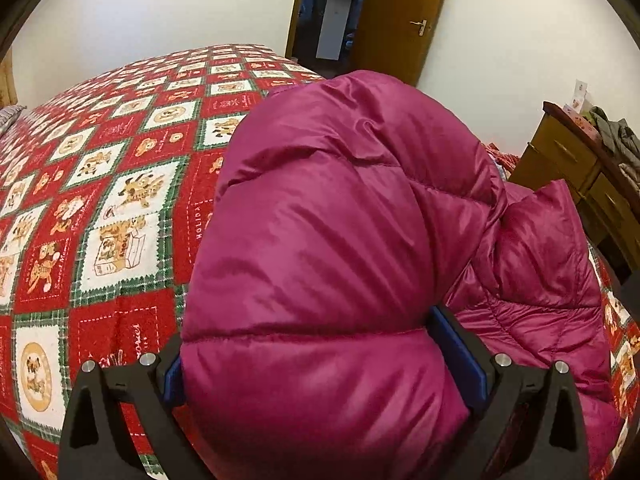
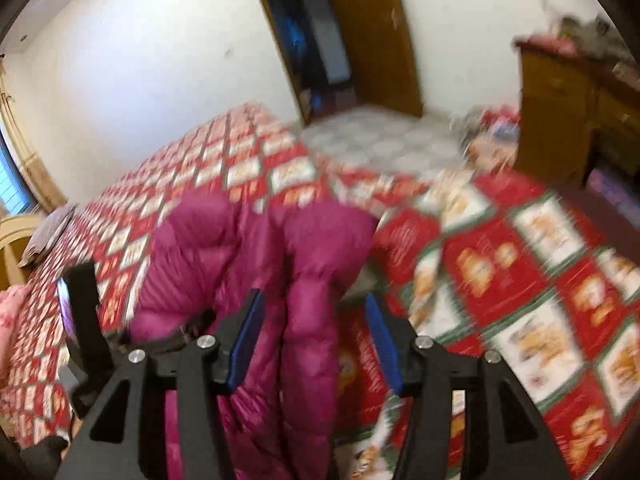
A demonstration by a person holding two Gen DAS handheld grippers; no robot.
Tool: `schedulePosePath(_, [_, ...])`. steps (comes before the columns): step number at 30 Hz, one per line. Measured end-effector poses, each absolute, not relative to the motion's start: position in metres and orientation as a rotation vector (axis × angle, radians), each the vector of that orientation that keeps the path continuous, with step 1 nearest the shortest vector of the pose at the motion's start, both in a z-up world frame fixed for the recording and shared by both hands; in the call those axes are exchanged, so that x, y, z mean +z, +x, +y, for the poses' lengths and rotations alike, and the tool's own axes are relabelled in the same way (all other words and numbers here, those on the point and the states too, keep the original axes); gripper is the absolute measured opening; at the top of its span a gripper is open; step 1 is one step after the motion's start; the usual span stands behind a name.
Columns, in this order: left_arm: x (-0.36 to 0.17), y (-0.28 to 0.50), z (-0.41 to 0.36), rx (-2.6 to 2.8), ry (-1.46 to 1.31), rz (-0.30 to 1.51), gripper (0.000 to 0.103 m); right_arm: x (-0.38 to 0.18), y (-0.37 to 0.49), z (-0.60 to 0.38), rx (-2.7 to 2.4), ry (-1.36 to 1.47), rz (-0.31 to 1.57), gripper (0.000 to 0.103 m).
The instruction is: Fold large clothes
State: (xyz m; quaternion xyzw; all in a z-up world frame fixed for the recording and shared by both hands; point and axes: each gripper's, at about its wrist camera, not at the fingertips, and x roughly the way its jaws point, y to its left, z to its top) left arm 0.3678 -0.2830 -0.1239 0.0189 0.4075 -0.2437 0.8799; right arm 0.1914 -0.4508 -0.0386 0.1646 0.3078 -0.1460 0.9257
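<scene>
A magenta puffer jacket (image 1: 320, 216) lies bunched on a bed with a red, white and green patchwork cover (image 1: 100, 184). My left gripper (image 1: 326, 364) holds a thick puffy fold of the jacket between its blue pads, lifted above the bed. In the blurred right wrist view, the jacket (image 2: 240, 264) lies ahead and a narrow part of it runs between the fingers of my right gripper (image 2: 312, 340). Those jaws stand wide apart and the right pad does not touch the fabric. The left gripper's black frame (image 2: 86, 312) shows at the left.
A wooden dresser (image 1: 580, 176) with clothes on top stands to the right of the bed. A wooden door (image 1: 400, 20) stands open at the far wall. Tiled floor (image 2: 380, 136) lies beyond the bed's far corner. A pillow (image 2: 48, 236) lies at the left.
</scene>
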Motion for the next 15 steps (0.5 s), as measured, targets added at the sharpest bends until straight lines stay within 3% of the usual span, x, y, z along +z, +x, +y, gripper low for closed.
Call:
schedulePosePath(5, [-0.121, 0.361, -0.290, -0.473, 0.086, 0.819, 0.102, -0.023, 0.225, -0.420, -0.209, 0.266, 0.632, 0.053])
schedulePosePath(7, [-0.121, 0.361, -0.290, -0.474, 0.085, 0.823, 0.102, -0.038, 0.248, -0.410, -0.207, 0.230, 0.680, 0.039])
schedulePosePath(8, [-0.121, 0.362, -0.289, -0.475, 0.083, 0.826, 0.102, -0.049, 0.260, -0.408, -0.224, 0.214, 0.710, 0.038])
schedulePosePath(15, [-0.123, 0.368, -0.295, -0.462, 0.087, 0.860, 0.102, -0.094, 0.283, -0.435, -0.304, 0.265, 0.795, 0.037])
